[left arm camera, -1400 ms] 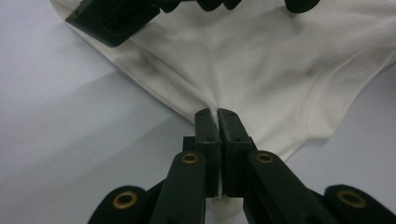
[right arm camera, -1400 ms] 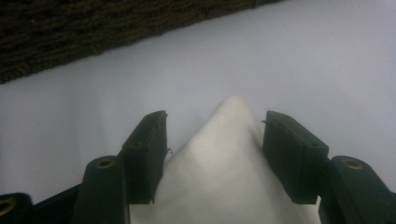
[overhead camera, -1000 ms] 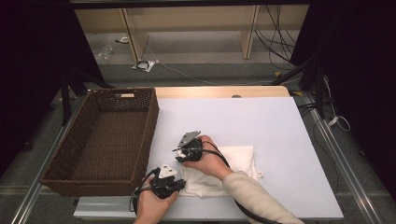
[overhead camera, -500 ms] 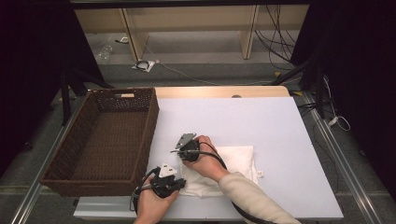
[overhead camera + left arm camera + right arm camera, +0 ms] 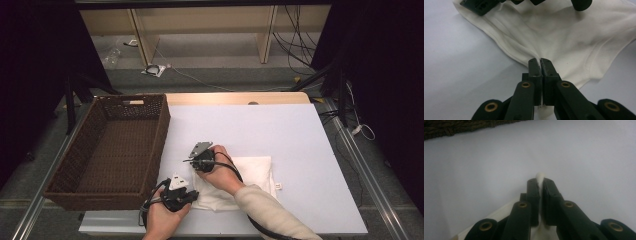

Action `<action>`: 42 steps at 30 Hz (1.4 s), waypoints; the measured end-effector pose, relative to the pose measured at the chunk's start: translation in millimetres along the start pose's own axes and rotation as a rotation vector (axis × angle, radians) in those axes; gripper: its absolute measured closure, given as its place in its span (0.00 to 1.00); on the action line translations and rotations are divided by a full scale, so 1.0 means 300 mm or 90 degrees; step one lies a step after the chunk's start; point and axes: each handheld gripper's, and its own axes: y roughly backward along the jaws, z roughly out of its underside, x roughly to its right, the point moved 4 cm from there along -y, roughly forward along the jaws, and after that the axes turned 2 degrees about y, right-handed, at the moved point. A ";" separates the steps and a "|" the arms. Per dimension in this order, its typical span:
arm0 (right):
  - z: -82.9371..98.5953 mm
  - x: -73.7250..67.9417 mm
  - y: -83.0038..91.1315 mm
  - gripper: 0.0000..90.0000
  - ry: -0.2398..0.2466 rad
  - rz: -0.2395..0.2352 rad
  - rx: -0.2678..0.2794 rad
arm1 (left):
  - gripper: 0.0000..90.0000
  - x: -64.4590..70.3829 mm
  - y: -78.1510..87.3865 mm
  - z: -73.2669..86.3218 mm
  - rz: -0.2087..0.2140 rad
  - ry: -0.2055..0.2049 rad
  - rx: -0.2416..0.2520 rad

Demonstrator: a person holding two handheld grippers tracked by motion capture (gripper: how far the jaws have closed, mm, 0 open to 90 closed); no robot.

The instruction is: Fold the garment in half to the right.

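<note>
Cloth: a white folded garment (image 5: 235, 182) lies flat on the pale table (image 5: 280, 130), near the front edge, just right of the wicker basket (image 5: 115, 145); a small tag shows at its right side.
Cloth, close up: in the left gripper view the fabric (image 5: 574, 42) is bunched into soft ridges that run toward the clamped edge.
Left gripper: the left gripper (image 5: 186, 196) sits at the cloth's near left corner; in its own view (image 5: 540, 63) the jaws are pressed together on a thin fold of the hem.
Right gripper: the right gripper (image 5: 196, 159) sits at the far left corner; in its own view (image 5: 540, 180) the jaws are closed with a nub of white fabric poking out between the tips.
Step in hand: by my reading, both left corners are pinched so that the cloth can be lifted or folded, perhaps on its way to the basket.
Doing it well: raise both hands together and level, so neither corner drags or slips free.
Grip check: the right hold looks shallow, only a nub past the tips; a slow start would show if it holds.
Tension: keep the edge between the two grippers lightly taut, not stretched.
Risk: the folded layers may fall open once off the table.
Basket: empty inside, its near wall touching the table's left side.
</note>
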 end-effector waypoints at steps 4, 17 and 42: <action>-0.010 0.000 0.007 0.95 -0.012 -0.011 0.010 | 0.97 0.005 0.012 -0.005 -0.002 -0.001 0.006; -0.066 0.002 0.046 0.95 -0.027 -0.038 0.056 | 0.97 0.004 0.072 -0.030 -0.001 0.002 0.031; -0.125 0.003 0.090 0.95 -0.038 -0.041 0.108 | 0.97 0.006 0.134 -0.053 -0.025 -0.010 0.057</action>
